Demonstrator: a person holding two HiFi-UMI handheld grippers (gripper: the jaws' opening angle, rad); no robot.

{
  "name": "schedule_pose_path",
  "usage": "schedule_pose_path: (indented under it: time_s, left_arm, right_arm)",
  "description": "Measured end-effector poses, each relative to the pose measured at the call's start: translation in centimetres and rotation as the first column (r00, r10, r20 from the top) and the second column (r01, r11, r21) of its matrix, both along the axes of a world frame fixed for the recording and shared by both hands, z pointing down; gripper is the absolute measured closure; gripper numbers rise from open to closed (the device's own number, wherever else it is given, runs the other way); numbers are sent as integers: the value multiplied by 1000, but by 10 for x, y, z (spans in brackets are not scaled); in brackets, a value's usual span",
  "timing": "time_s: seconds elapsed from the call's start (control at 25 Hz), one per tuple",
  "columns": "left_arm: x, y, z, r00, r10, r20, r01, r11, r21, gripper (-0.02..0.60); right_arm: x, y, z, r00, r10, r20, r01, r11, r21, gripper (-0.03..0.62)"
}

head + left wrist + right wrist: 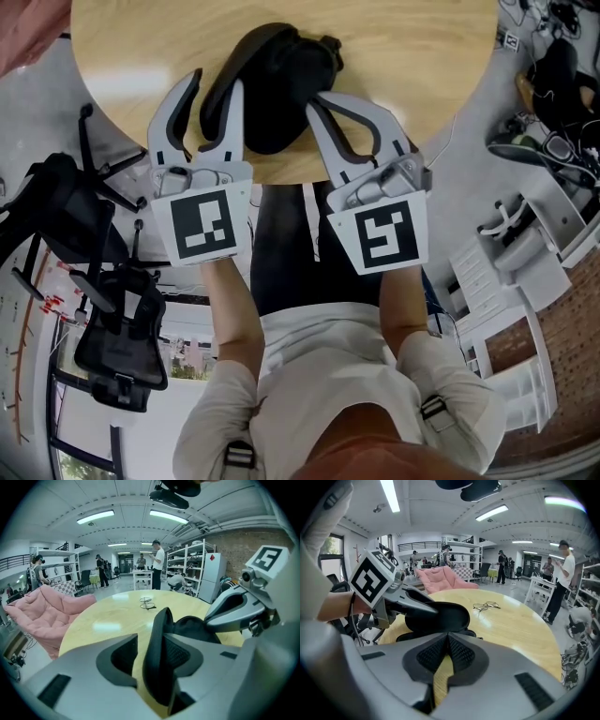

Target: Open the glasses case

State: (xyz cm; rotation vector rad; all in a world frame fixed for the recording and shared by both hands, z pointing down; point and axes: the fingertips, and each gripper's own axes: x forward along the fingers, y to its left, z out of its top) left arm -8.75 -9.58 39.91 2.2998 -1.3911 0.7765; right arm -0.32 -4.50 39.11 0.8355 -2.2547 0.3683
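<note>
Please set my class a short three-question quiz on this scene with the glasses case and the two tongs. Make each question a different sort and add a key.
1. True or false: the glasses case on the table is closed.
2. What stands between the jaws of the left tongs? A) a pen B) the case's lid C) nothing
3. How do the jaws of the right tongs stand?

Key
1. False: its lid is raised.
2. B
3. Together, with the pads meeting at the tips and nothing between them.
</note>
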Motion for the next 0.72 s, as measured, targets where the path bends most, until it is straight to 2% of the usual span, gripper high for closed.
schedule_pose_path:
  time_s: [0.2, 0.36, 0.52, 0.72]
  left_arm:
    - [13, 7, -24, 999, 21, -40, -20, 999, 25, 374]
    - [14, 20, -40, 997, 73, -30, -72, 997, 37, 374]
    - [10, 30, -47, 996, 88, -29, -86, 995, 47, 428]
    - [3, 36, -52, 993, 53, -108, -47, 997, 53, 519]
  right_arm:
    - [-2, -2, -13, 999, -3, 52, 1, 1000, 25, 571]
    - [-1, -4, -23, 995, 38, 98, -42, 998, 40, 571]
    - [0, -9, -35, 977, 109, 181, -121, 991, 56, 571]
    - [-2, -12, -41, 963, 148, 227, -166, 984, 62, 574]
